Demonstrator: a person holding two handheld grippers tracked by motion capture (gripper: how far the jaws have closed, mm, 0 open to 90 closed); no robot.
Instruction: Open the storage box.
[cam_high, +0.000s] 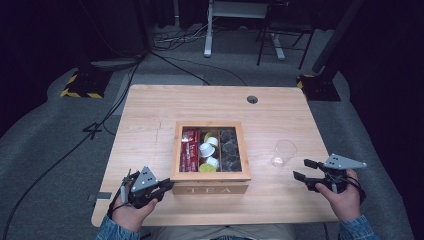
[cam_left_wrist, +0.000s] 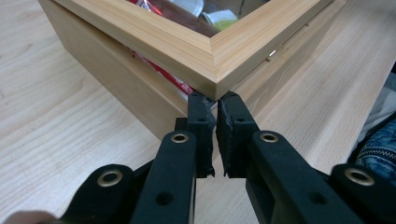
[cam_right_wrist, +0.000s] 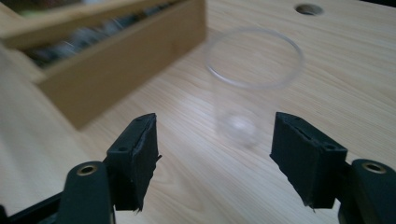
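- Pale wood makes up the table (cam_high: 150, 110), which has a round cable hole (cam_high: 252, 99) near its far edge.
- A wooden tea box (cam_high: 211, 176) sits at the middle of the table, with "TEA" lettered on its near face and a framed lid (cam_left_wrist: 187, 42) on top that shows the contents through its window.
- Inside, the left compartment holds red packets (cam_high: 188, 149), the middle one white and yellow-green capsules (cam_high: 208, 150), and the right one dark capsules (cam_high: 229, 150).
- A clear plastic cup (cam_high: 284, 152) stands upright on the table to the right of the box, apart from it.
- The left gripper (cam_high: 167, 185) rests at the box's near left corner, held by the person's left hand (cam_high: 131, 210).
- In the left gripper view, its jaws are drawn together with only a thin slit between them, clamping nothing, and their tips sit right under the corner of the lid, which stands slightly raised off the box body.
- The right gripper (cam_high: 305, 170) is held by the right hand (cam_high: 342, 197) near the table's right edge, pointing towards the cup.
- In the right gripper view, its jaws are spread wide and empty, with the cup (cam_right_wrist: 250, 88) beyond them and framed between them, not touched.
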